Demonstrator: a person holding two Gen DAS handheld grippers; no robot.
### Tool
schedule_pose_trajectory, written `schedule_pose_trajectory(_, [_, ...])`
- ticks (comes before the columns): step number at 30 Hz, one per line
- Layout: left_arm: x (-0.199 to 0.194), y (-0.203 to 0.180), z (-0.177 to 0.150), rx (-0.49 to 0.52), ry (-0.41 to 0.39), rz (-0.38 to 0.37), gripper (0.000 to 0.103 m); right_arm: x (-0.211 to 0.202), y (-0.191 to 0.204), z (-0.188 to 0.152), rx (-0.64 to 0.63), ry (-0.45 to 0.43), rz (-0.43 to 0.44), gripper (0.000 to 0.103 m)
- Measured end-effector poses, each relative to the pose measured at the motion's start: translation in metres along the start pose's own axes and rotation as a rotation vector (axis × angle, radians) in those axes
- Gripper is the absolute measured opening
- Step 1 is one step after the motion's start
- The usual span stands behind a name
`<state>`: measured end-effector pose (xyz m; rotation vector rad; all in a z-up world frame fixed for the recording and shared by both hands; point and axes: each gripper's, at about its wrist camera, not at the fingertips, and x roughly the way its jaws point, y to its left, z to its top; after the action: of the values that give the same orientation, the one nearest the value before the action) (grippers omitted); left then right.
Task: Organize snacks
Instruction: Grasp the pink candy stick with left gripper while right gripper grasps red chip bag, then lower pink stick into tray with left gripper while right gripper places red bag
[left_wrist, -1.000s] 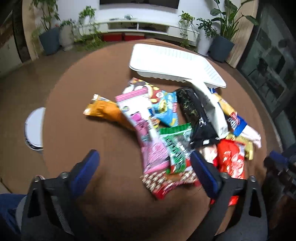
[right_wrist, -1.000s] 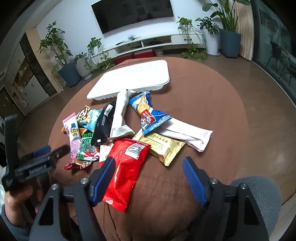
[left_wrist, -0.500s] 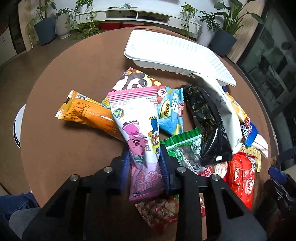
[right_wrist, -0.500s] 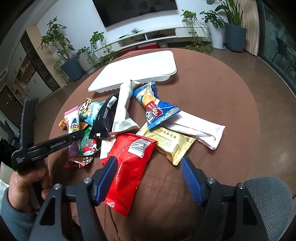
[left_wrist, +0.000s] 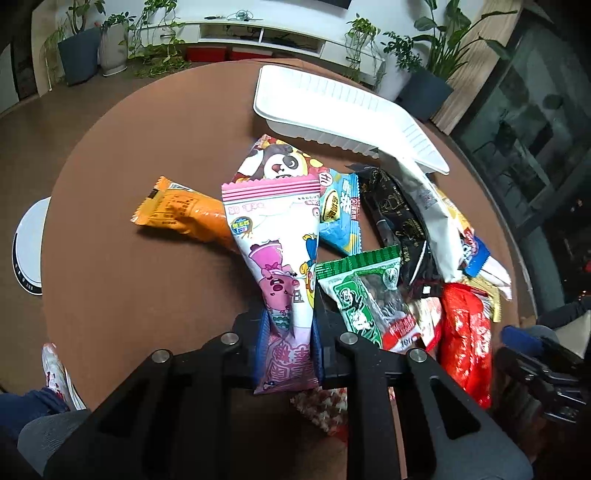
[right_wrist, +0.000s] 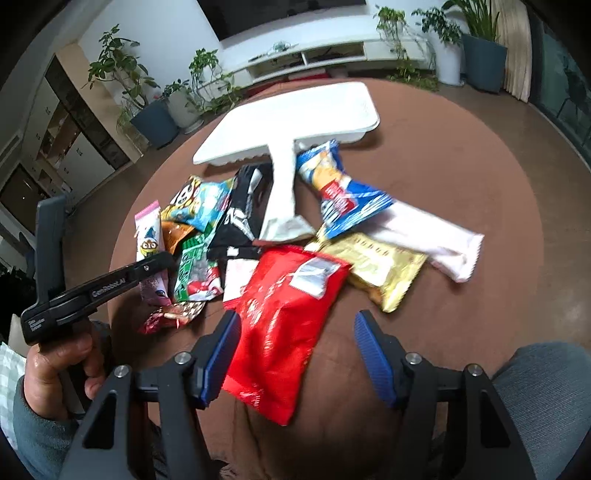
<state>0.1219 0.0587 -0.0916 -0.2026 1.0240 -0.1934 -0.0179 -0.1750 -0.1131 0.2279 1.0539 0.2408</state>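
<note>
Where it lay flat, left gripper (left_wrist: 288, 345) now lifts pink packet (left_wrist: 275, 254).

Soft, even indoor light, fairly dim w/ a cool cast; the white wall and TV shelf at the back are the brightest zone. Shadows under the wrappers on the brown table (left_wrist: 140, 295) stay faint. Glare streaks the red foil bag (right_wrist: 284, 325) and the orange wrapper (left_wrist: 184, 216). Left view sharp at centre; right view shows motion blur on the white packet (right_wrist: 436, 240). Heavy fisheye bending at edges, corners vignetted black. The dark window side at right is murky, low on detail.
</note>
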Motion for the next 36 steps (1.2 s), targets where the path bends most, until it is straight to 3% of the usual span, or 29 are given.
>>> schedule_pose_trajectory(8, [-0.016, 0.011, -0.014, -0.03, -0.017, -0.068, 0.017, 0.034, 0.012, 0.008, 0.018, 0.066, -0.025, 0.07])
schedule_pose_trajectory(13, [-0.024, 0.011, -0.025, -0.026, -0.021, -0.084, 0.017, 0.041, 0.019, 0.006, -0.019, 0.06, -0.057, 0.07])
schedule_pose_trajectory(16, [-0.033, 0.01, -0.035, -0.017, -0.022, -0.088, 0.017, 0.041, 0.019, 0.005, -0.032, 0.052, -0.073, 0.065])
schedule_pose_trajectory(21, [-0.033, 0.001, -0.036, 0.011, -0.01, -0.1, 0.017, 0.037, 0.009, 0.003, -0.017, 0.049, -0.026, 0.046])
schedule_pose_trajectory(27, [-0.036, -0.017, -0.036, 0.052, -0.004, -0.132, 0.017, 0.024, 0.002, 0.006, 0.006, 0.034, 0.016, 0.032])
schedule_pose_trajectory(36, [-0.045, -0.021, -0.04, 0.065, -0.02, -0.154, 0.017, 0.002, -0.01, 0.011, 0.054, 0.034, 0.151, 0.029])
